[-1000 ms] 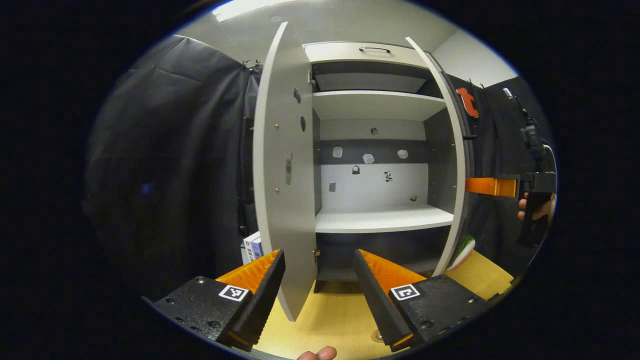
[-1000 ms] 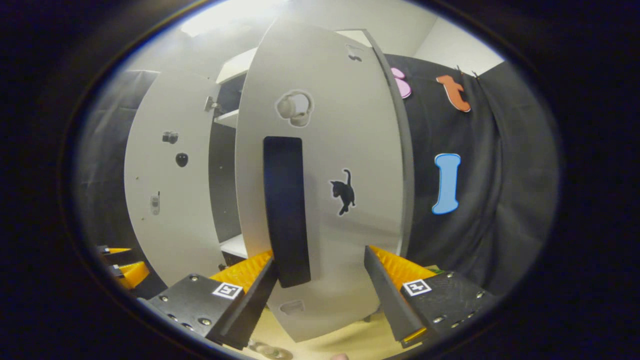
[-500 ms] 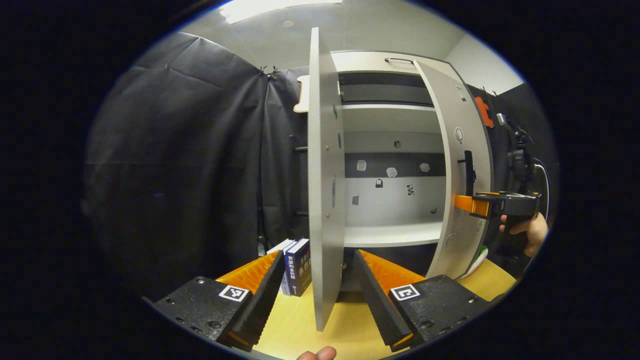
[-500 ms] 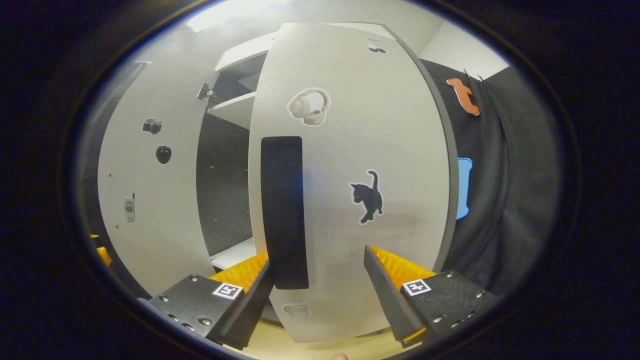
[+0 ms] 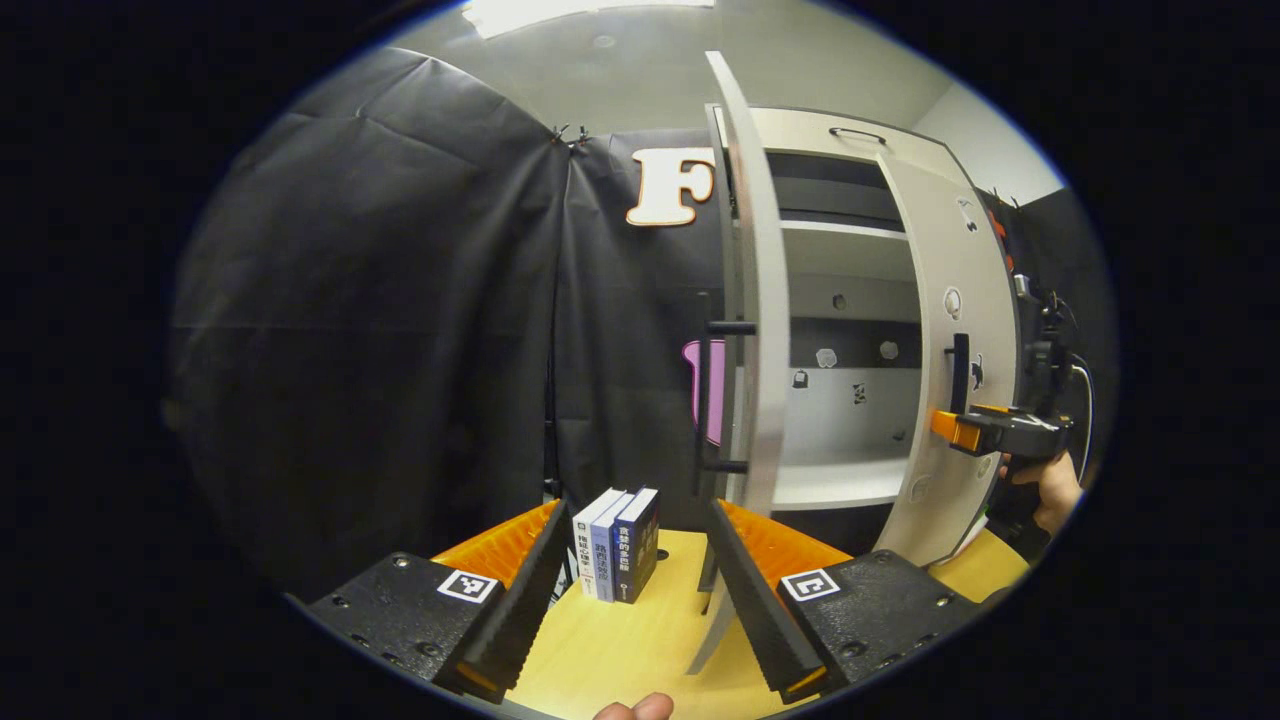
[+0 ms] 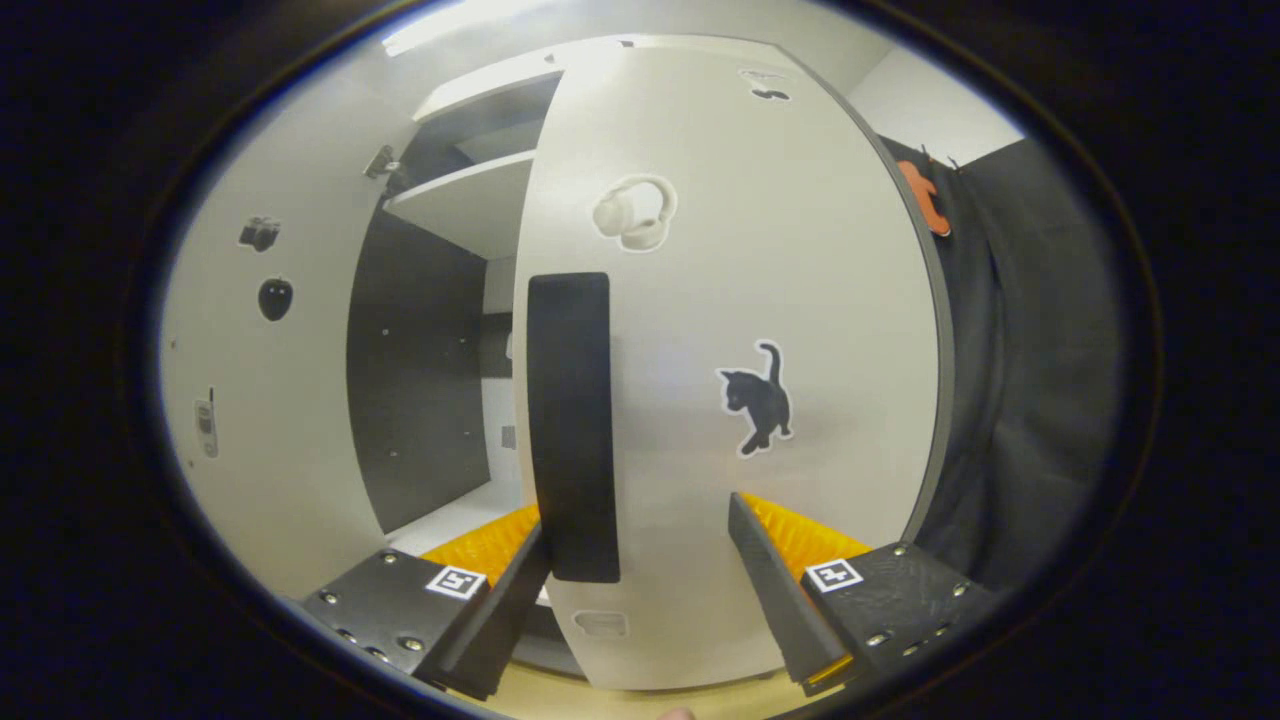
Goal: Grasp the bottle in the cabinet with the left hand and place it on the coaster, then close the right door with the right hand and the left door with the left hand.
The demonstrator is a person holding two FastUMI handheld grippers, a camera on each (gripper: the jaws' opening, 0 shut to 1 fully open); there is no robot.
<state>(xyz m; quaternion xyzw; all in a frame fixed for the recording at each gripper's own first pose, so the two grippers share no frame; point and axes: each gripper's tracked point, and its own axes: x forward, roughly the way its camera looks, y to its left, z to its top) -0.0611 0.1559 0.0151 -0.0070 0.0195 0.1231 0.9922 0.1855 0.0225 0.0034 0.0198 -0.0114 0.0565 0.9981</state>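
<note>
The white cabinet (image 5: 830, 225) stands on the wooden table with both doors partly open. In the left gripper view the left door (image 5: 762, 300) shows edge-on, its black handle (image 5: 705, 400) on the outer side. My left gripper (image 5: 635, 590) is open just in front of that door's lower edge, holding nothing. The right door (image 6: 740, 300), with a cat sticker, is swung well toward the cabinet. My right gripper (image 6: 640, 590) is open against its front, the black handle (image 6: 570, 420) ending between the fingers. The right gripper (image 5: 960, 430) also appears far off on the right door (image 5: 950, 370).
Three books (image 5: 615, 545) stand upright on the wooden table (image 5: 640, 640) left of the cabinet. Black cloth walls close in on the left and behind. A hand (image 5: 1050, 490) holds the far gripper. The cabinet's middle shelf (image 5: 830, 480) is bare.
The right door has swung further toward the cabinet with my right gripper on it. My left gripper's view has shifted left around the left door, bringing its outer handle and the books into sight.
</note>
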